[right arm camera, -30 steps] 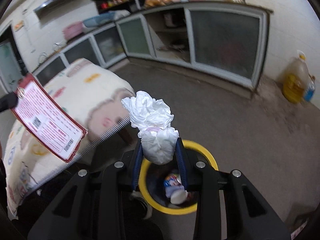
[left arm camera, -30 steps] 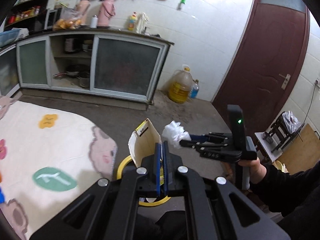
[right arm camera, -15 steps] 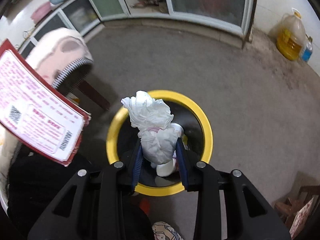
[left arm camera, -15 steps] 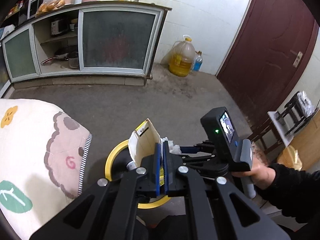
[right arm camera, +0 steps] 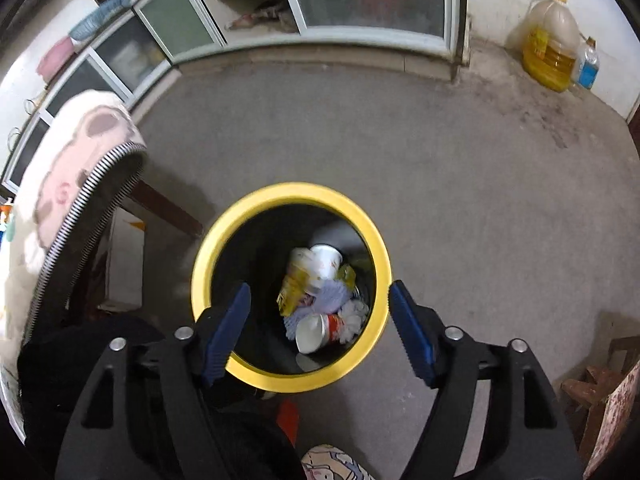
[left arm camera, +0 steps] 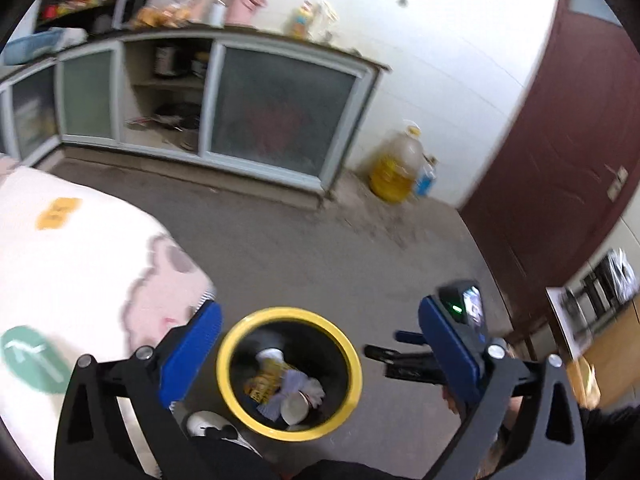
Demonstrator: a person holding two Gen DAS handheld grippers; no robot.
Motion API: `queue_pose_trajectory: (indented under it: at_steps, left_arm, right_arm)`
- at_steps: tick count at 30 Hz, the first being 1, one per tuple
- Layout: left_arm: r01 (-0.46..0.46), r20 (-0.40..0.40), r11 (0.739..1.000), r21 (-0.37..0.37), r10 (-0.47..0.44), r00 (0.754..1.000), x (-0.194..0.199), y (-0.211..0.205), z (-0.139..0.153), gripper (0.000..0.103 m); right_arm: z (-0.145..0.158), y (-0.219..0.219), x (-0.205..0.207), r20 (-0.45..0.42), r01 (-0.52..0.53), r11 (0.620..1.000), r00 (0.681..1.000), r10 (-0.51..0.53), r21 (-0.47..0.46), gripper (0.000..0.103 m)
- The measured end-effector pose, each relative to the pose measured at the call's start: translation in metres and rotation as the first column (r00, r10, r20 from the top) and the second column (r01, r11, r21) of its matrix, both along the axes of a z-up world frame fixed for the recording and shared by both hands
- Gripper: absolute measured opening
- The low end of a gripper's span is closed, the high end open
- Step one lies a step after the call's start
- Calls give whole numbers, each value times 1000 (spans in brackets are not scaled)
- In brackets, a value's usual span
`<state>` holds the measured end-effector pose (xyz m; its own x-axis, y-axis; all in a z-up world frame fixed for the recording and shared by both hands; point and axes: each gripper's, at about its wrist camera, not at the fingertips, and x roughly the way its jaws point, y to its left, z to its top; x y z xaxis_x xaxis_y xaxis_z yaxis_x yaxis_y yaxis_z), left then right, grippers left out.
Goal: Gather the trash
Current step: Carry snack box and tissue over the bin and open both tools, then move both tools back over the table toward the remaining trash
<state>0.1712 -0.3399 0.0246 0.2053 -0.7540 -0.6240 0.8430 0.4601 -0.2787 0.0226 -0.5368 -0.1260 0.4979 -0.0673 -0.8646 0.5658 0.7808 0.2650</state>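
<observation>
No text can be read in either view. The yellow packet [right arm camera: 294, 288] and the paper cup with a red band [right arm camera: 320, 326] in the yellow-rimmed bin [right arm camera: 288, 196] carry print, but it is too blurred and small. The oil jug [right arm camera: 550, 46] and the small bottle [right arm camera: 586, 68] have labels, also unreadable.

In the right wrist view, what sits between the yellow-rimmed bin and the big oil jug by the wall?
Nothing: in the right wrist view only bare grey floor lies between the bin and the oil jug.
</observation>
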Motion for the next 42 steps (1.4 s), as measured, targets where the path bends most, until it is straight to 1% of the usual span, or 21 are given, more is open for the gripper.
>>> queue_pose_trajectory:
  at_steps: [3, 6, 7, 11, 13, 14, 16, 19, 21, 22, 24, 26, 28, 29, 30, 33, 35, 37, 38, 40, 42]
  left_arm:
    - [-77, 38, 996, -33, 78, 996, 0, 34, 15, 95]
    - [-176, 95, 983, -46, 179, 979, 3, 78, 28, 95]
    - [-191, 101, 980, -46, 195, 976, 6, 88, 30, 95]
    - [-330, 166, 944, -2, 326, 931, 16, 155, 36, 95]
    - [-409, 198, 912, 21, 397, 896, 22, 191, 37, 95]
    - [-439, 209, 898, 25, 424, 881, 24, 205, 37, 95]
    - [-526, 232, 850, 37, 505, 832, 32, 244, 36, 95]
    - [-618, 233, 785, 46, 593, 771, 42, 292, 36, 95]
    - [-687, 239, 725, 57, 658, 714, 49, 328, 32, 95]
    - [-702, 239, 710, 62, 672, 701, 50, 341, 30, 95]
    - [-744, 252, 663, 83, 708, 659, 58, 368, 28, 95]
    - [-769, 275, 631, 96, 726, 630, 67, 390, 26, 95]
    - [-780, 297, 615, 111, 729, 617, 78, 400, 27, 95]
    - [-784, 306, 609, 117, 730, 612, 84, 407, 27, 95]
    - [-785, 309, 607, 124, 728, 612, 88, 412, 26, 95]
    - [-786, 308, 603, 140, 728, 613, 108, 421, 24, 95]
    - [-784, 286, 608, 123, 735, 615, 117, 429, 22, 95]
    - [-770, 240, 630, 103, 735, 634, 128, 436, 21, 95]
    - [-764, 219, 636, 108, 735, 642, 136, 439, 20, 95]
    - [-772, 208, 626, 108, 746, 633, 145, 441, 15, 95]
    - [-765, 180, 635, 104, 744, 643, 152, 442, 11, 95]
  right_arm:
    - [21, 6, -4, 85, -21, 999, 996, 23, -25, 75]
    - [47, 18, 2, 170, -74, 995, 982, 83, -61, 77]
    - [56, 25, 6, 197, -97, 992, 974, 110, -76, 77]
    - [94, 59, 27, 273, -193, 967, 933, 233, -167, 77]
    - [112, 81, 42, 300, -247, 946, 904, 303, -210, 77]
    - [122, 96, 52, 315, -289, 930, 882, 350, -227, 77]
    - [138, 120, 70, 334, -344, 905, 847, 414, -251, 78]
    - [153, 156, 94, 348, -413, 866, 798, 493, -280, 78]
    - [162, 183, 111, 349, -466, 833, 759, 550, -299, 78]
    - [166, 200, 124, 344, -497, 808, 734, 586, -315, 78]
    - [171, 227, 143, 335, -543, 770, 695, 636, -335, 78]
    - [176, 257, 163, 327, -592, 727, 650, 686, -347, 78]
    - [179, 284, 180, 319, -635, 684, 606, 729, -359, 78]
    - [180, 296, 187, 316, -649, 670, 591, 742, -359, 78]
    - [180, 313, 198, 305, -672, 646, 569, 764, -363, 78]
    - [182, 349, 218, 274, -699, 599, 533, 800, -390, 78]
    - [182, 370, 233, 259, -721, 569, 507, 822, -395, 78]
    - [182, 391, 251, 237, -746, 535, 480, 844, -395, 78]
    - [181, 398, 255, 230, -751, 526, 473, 850, -398, 78]
    - [179, 407, 267, 227, -766, 515, 462, 857, -385, 77]
    - [177, 411, 278, 246, -780, 519, 458, 854, -351, 77]
